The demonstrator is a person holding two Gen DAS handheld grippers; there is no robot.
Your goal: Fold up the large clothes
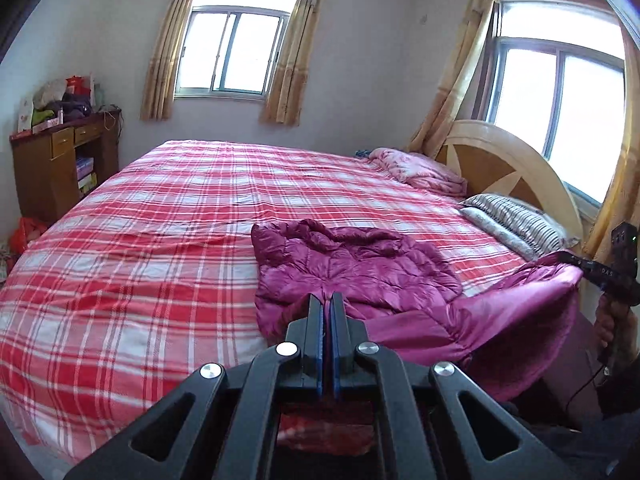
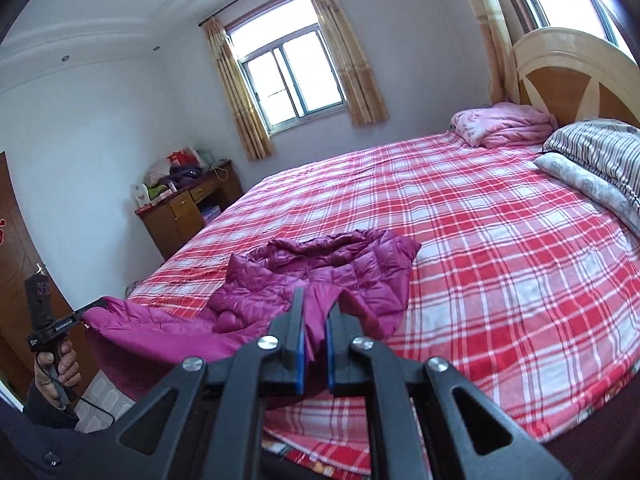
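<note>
A magenta quilted jacket (image 1: 360, 264) lies crumpled on the red plaid bed (image 1: 160, 240), its near edge lifted off the sheet and stretched between both grippers. My left gripper (image 1: 328, 300) is shut on a pinch of that edge, and in the right wrist view it (image 2: 90, 312) holds the jacket's left corner. My right gripper (image 2: 318, 304) is shut on the jacket (image 2: 320, 264), with fabric bunched between its blue pads (image 2: 300, 360). In the left wrist view it (image 1: 572, 260) grips the right corner. The far part of the jacket still rests on the bed (image 2: 500, 260).
Striped pillows (image 1: 516, 220) and a folded pink blanket (image 1: 420, 172) lie by the wooden headboard (image 1: 500, 160). A cluttered wooden desk (image 1: 60, 160) stands against the far wall at the foot of the bed. A hand (image 2: 60, 368) holds the left gripper's handle. Curtained windows (image 1: 236, 52) are behind.
</note>
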